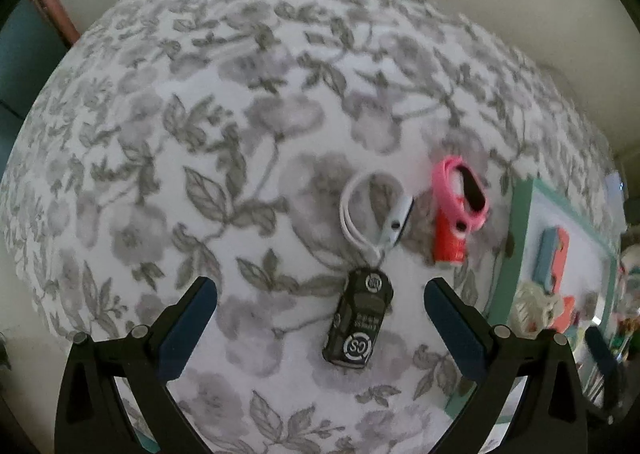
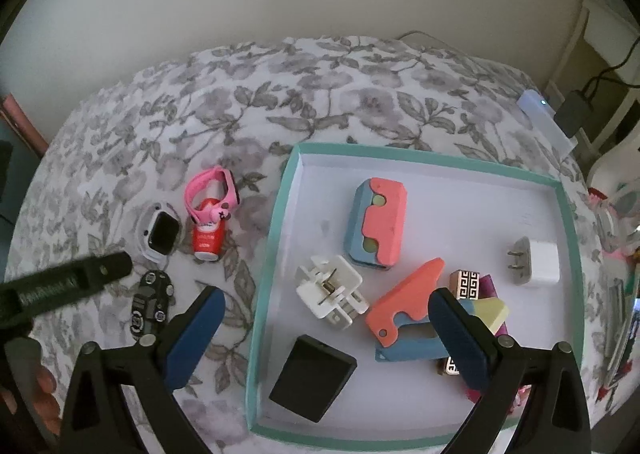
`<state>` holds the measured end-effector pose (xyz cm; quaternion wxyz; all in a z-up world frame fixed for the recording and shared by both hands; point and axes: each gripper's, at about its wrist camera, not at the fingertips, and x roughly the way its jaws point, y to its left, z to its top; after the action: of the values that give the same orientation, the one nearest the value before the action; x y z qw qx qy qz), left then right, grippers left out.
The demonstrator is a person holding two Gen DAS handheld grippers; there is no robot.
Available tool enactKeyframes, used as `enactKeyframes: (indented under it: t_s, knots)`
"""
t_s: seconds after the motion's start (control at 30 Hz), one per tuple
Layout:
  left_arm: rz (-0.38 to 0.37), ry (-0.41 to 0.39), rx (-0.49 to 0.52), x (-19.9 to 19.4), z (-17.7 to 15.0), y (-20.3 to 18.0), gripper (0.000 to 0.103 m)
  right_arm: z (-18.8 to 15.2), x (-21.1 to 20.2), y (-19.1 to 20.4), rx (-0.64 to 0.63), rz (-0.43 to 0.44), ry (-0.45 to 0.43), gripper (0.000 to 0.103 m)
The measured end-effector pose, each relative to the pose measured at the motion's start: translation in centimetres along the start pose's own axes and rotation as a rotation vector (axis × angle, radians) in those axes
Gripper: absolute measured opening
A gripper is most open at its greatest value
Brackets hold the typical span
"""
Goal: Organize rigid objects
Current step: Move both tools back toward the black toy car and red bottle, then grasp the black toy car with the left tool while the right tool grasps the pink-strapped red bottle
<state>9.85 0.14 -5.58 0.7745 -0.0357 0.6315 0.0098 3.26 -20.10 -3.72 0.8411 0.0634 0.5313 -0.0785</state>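
A small black toy car (image 1: 359, 323) lies on the floral cloth between my open left gripper's (image 1: 320, 318) fingers; it also shows in the right wrist view (image 2: 152, 304). Beyond it lie a white smartwatch (image 1: 376, 210) (image 2: 160, 232), a pink watch (image 1: 466, 194) (image 2: 212, 192) and a red can (image 1: 450, 244) (image 2: 208, 240). My right gripper (image 2: 326, 326) is open and empty above the teal-rimmed tray (image 2: 280, 214). The tray holds a coral-and-blue block (image 2: 378, 226), a white plug adapter (image 2: 332, 292), a black box (image 2: 312, 376) and a white charger (image 2: 534, 262).
The tray also holds a coral-and-blue wedge (image 2: 404, 314), a patterned box (image 2: 464, 284) and a yellow piece (image 2: 494, 314). The left gripper's finger (image 2: 72, 282) reaches in from the left. A white device (image 2: 546, 118) lies at the bed's far right edge. The tray (image 1: 516, 254) shows at right in the left wrist view.
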Motion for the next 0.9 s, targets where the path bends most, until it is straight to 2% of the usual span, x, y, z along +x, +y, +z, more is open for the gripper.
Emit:
enactKeyframes:
  t_s: [0.13, 0.2, 0.33, 0.4, 0.53, 0.6, 0.7, 0.9]
  knots:
    - [0.023, 0.041, 0.063, 1.4, -0.9, -1.5, 0.097, 0.1, 0.0, -0.7, 0.038, 0.009, 0.0, 0.103]
    - [0.023, 0.059, 0.084, 1.9, -1.3, -2.1, 0.088, 0.3, 0.0, -0.7, 0.046, 0.005, -0.008, 0.103]
    - [0.018, 0.091, 0.115, 2.8, -2.1, -2.8, 0.079, 0.9, 0.0, -0.6, 0.065, 0.011, -0.028, 0.103]
    - [0.015, 0.098, 0.122, 3.0, -2.4, -3.1, 0.069, 1.4, -0.1, -0.3, 0.075, 0.033, -0.041, 0.102]
    - [0.003, 0.115, 0.134, 3.3, -3.2, -3.6, 0.06, 2.2, 0.2, 0.7, 0.063, 0.066, -0.054, 0.097]
    - [0.0, 0.119, 0.138, 3.7, -3.4, -3.6, 0.049, 2.6, 0.5, 1.3, 0.048, 0.074, -0.055, 0.096]
    - [-0.015, 0.127, 0.137, 4.0, -3.6, -3.6, 0.039, 3.2, 0.9, 2.1, 0.028, 0.082, -0.059, 0.094]
    - [-0.027, 0.118, 0.139, 4.1, -3.2, -3.9, 0.036, 4.3, 1.6, 3.3, 0.006, 0.112, -0.069, 0.09]
